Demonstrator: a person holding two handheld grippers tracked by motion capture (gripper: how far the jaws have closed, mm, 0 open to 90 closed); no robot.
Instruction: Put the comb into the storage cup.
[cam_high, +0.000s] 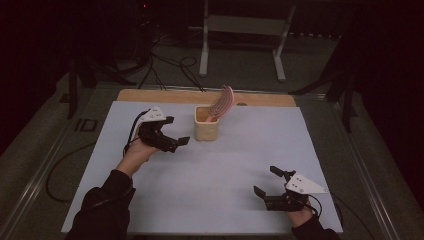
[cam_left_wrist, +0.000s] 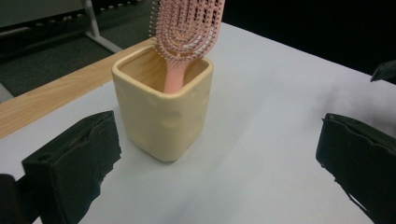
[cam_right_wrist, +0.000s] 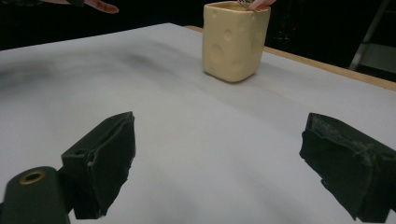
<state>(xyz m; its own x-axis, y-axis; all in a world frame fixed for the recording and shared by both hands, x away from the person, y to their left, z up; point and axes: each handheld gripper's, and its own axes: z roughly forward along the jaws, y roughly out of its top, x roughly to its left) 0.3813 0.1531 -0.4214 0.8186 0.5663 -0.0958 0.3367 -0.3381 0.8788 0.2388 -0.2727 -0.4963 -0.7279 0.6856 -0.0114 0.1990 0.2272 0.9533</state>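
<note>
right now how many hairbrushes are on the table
1. A pink hairbrush stands handle-down in the yellow square cup near the far edge of the table, its bristle head leaning out above the rim. The cup's inside is partly hidden, so something small could sit deeper in it.

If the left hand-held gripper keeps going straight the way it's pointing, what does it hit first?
Most likely the yellow cup, which holds a pink hairbrush. The left hand-held gripper is open and the cup sits just ahead between its jaws, slightly toward one side, so a jaw might clip it.
</note>
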